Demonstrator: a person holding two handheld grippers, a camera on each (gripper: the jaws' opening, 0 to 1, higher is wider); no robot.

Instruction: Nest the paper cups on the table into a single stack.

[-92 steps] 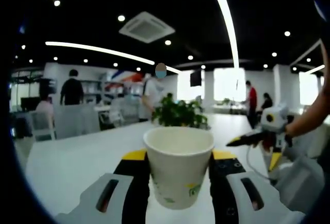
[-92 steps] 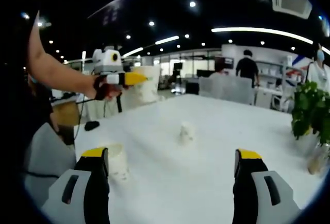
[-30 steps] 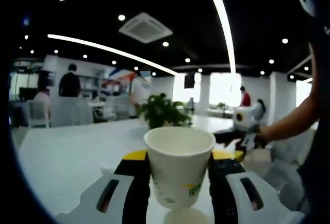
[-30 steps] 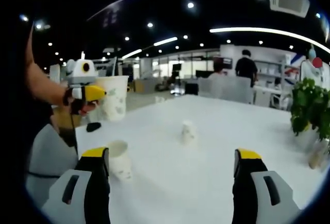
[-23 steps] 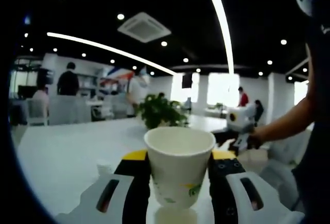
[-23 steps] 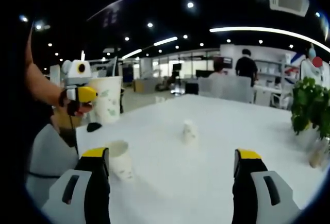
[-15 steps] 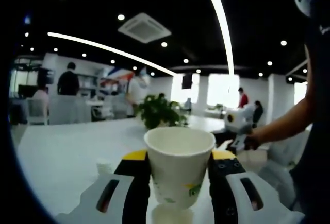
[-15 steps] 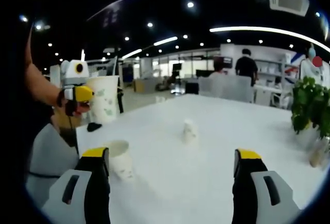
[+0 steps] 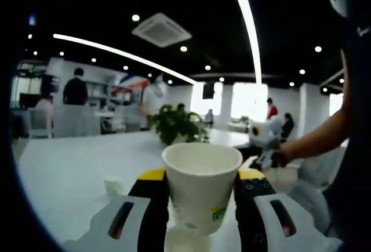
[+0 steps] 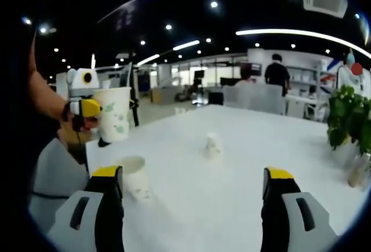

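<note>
My left gripper (image 9: 202, 178) is shut on a white paper cup (image 9: 202, 197) with a green and yellow print, held upright. Just under it, at the bottom of the left gripper view, the rim of a second cup (image 9: 184, 241) shows. In the right gripper view the left gripper (image 10: 85, 108) holds that cup (image 10: 114, 122) in the air above and slightly left of an upright cup (image 10: 134, 178) on the white table (image 10: 232, 211). A third cup (image 10: 213, 146) stands farther out; in the left gripper view it is the small cup (image 9: 112, 184). My right gripper (image 10: 194, 189) is open, with nothing between its jaws.
A potted plant (image 10: 349, 126) stands at the table's right edge, seen also as the plant (image 9: 174, 126) behind the held cup. A small dark object (image 10: 104, 143) lies near the table's left corner. The right gripper (image 9: 262, 138) and a person's arm are at the right. People and desks fill the background.
The left gripper has carried its cup lower and leftward in the right gripper view, closer to the cup on the table. The right gripper stays open and still.
</note>
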